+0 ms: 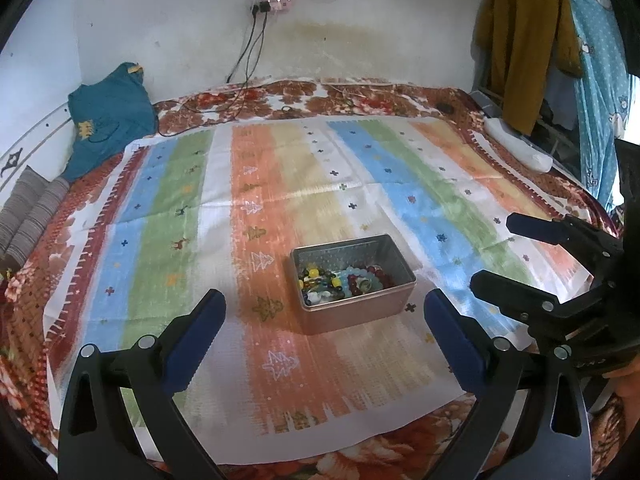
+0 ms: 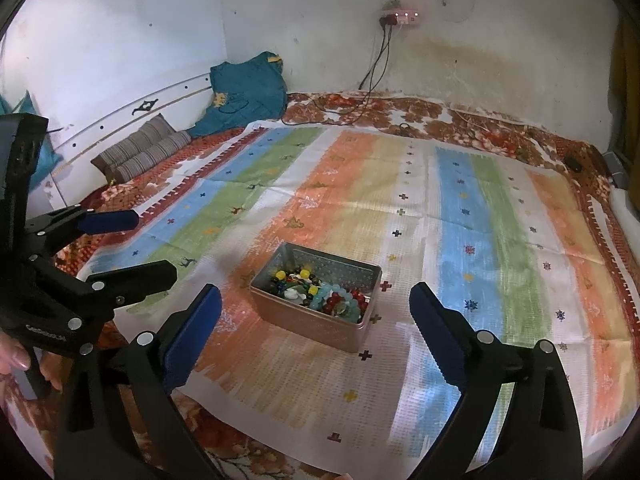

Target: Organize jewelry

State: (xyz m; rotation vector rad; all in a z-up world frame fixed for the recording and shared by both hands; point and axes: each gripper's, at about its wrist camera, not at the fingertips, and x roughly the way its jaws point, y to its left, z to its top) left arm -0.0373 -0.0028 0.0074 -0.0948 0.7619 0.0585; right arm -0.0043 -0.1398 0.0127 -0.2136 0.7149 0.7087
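We see both tongs spread wide, nothing gripped: left tongs [image 1: 324,312], right tongs [image 2: 316,308]. The open rectangular rose-gold metal tin [image 1: 356,312] of mixed coloured bead jewelry [image 1: 344,280] sits on the striped pastel cloth [image 1: 280,184] over the bed, just beyond both.

Tin box [image 1: 356,308]: metal, dull silvery inside with a faint embossed pattern, satin pinkish outside. Beads [image 1: 344,280] in the box: glossy, glass-like, some translucent. Striped cloth [image 1: 280,184] under the box: woven, matt, coarse weave, creased. Bedspread [image 1: 360,96] beyond the cloth: soft printed fabric. Left gripper [image 1: 325,334]: matt black plastic, blue ridged pads [image 1: 196,340], shiny metal rivets. Wall [image 1: 180,32] behind the box: matt, stained plaster.
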